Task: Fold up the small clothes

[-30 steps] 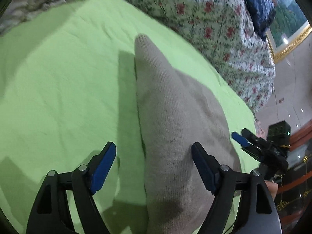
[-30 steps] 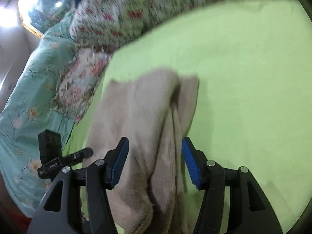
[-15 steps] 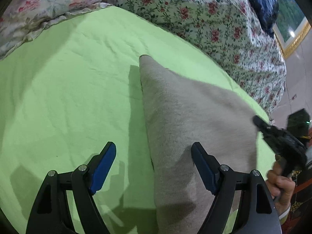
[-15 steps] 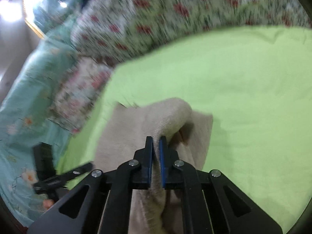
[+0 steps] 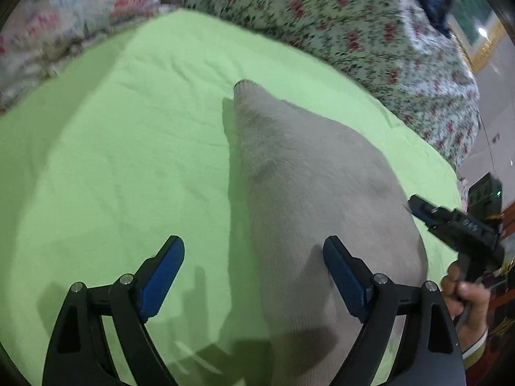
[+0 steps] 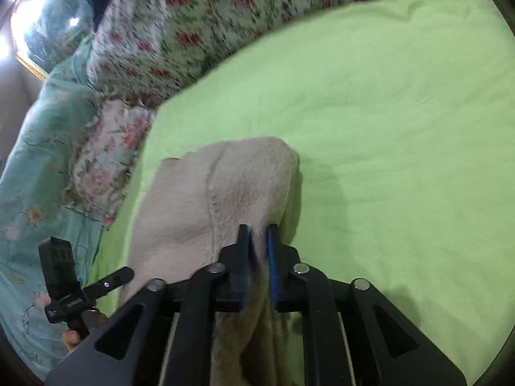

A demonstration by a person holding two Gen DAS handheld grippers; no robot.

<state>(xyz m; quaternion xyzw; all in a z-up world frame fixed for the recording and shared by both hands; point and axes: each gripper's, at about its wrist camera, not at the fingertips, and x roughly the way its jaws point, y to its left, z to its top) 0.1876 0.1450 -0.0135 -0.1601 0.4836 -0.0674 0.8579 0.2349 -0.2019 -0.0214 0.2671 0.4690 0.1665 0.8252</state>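
A beige knitted garment [image 5: 305, 177] lies on the lime-green sheet [image 5: 128, 160], narrowing to a point at its far end. My left gripper [image 5: 254, 244] hovers over its near left edge, jaws wide and still opening, nothing pinched; its right finger is above the cloth, its left above bare sheet. In the right wrist view the garment [image 6: 225, 186] humps up into a fold. My right gripper [image 6: 257, 231] has that fold between its blue pads, which are starting to open with only a narrow gap, and cloth hangs below them. The right gripper [image 5: 428, 209] also shows at the garment's right edge.
Floral quilts [image 5: 370, 32] bank the far side of the green sheet [image 6: 402, 128], and a teal flowered cover [image 6: 35, 160] lies to the left. The left gripper [image 6: 109, 280] shows at lower left. A person's hand [image 5: 466, 296] grips the right tool's handle. Floor lies beyond the bed's corner.
My right gripper went from open around the fold to clamped on it, and its pads have now parted slightly. The garment spread wider and flatter. My left jaws widened a little.
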